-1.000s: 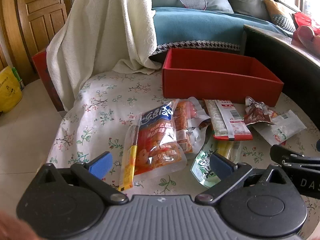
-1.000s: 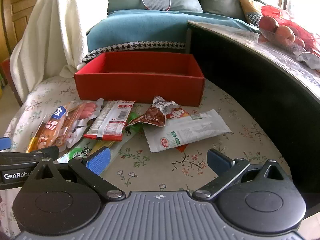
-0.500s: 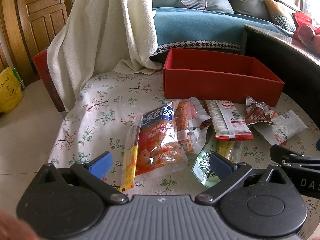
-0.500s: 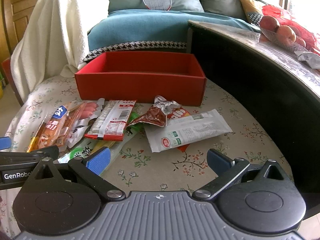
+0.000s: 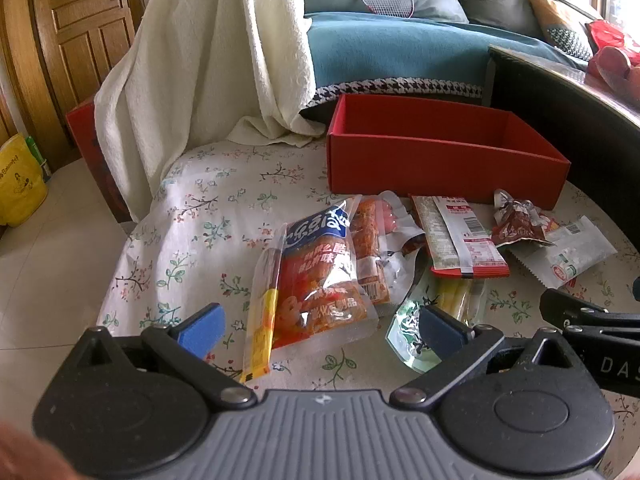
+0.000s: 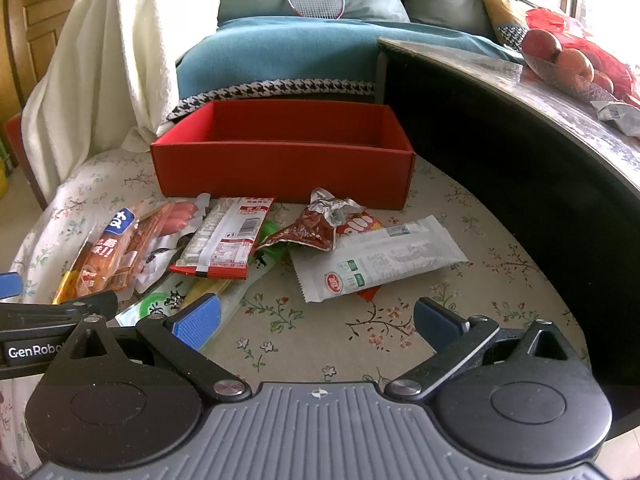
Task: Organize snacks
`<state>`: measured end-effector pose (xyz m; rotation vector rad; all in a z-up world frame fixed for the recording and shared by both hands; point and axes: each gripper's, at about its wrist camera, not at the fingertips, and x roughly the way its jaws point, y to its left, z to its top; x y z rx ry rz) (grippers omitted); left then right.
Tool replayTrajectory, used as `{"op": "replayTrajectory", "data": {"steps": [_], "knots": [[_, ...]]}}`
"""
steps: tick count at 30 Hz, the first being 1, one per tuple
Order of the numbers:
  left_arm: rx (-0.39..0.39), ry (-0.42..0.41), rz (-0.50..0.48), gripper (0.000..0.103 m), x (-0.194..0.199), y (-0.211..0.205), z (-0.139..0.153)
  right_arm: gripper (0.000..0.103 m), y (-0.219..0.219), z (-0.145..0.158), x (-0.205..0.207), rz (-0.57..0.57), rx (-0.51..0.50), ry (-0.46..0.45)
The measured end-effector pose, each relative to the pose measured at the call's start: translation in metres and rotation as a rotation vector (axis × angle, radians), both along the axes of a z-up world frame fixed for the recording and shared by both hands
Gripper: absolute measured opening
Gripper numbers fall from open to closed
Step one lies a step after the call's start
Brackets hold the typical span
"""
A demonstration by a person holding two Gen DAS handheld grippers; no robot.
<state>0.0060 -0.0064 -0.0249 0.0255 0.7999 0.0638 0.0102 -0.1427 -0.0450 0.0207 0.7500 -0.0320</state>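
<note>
Snacks lie in a loose heap on the flowered tablecloth (image 5: 192,216), in front of one red box (image 6: 280,168) whose inside shows only bare red walls. From the left gripper (image 5: 320,322), spread wide and holding nothing, the orange packet with a blue top (image 5: 320,276) sits at twelve o'clock, just beyond the fingertips and lying between them; a green-and-clear pouch (image 5: 404,320) touches the inner side of its right finger. From the right gripper (image 6: 316,316), also spread and empty, the long white wrapper (image 6: 380,260) lies at about one o'clock, near but apart, and the box stands at twelve, farther off. Counted: seven packets can be told apart, among them one red-and-white flat pack (image 6: 224,240), one crumpled dark-red pouch (image 6: 316,228) and one sausage pack (image 5: 370,240); overlaps may hide more. Two grippers, one box.
</note>
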Motion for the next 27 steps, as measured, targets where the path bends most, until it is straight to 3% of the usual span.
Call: {"op": "replayTrajectory", "data": {"steps": [27], "knots": [[0.002,-0.004,-0.032,0.098,0.018,0.003,0.003,0.103,-0.001,0.011,0.022,0.048,0.032,0.006]]}}
